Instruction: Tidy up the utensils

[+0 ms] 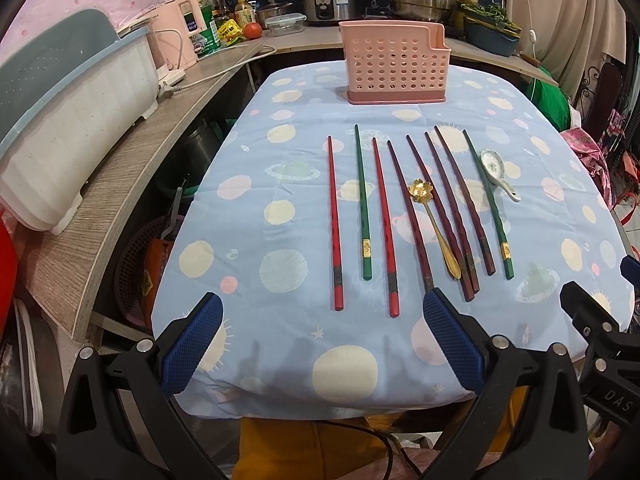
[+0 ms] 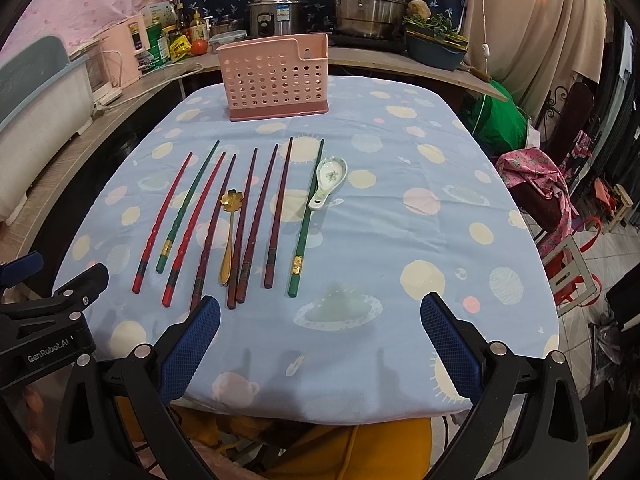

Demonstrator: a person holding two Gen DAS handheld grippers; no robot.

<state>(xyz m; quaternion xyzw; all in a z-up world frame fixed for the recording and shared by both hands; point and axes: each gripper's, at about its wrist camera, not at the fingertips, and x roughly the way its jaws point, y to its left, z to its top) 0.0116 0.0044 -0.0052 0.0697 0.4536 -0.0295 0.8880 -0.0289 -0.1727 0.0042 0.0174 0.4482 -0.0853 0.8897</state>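
Chopsticks, slim lacquered rods, lie before a perforated pink holder.

"GenRobot.AI" on left gripper body ("DAS" on right gripper)

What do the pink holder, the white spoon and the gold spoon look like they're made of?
Pink holder: likely moulded matte plastic, with rows of punched round holes. White spoon: probably glazed ceramic, glossy with a painted green motif. Gold spoon: seemingly metal, shiny gold finish, flower-shaped bowl.
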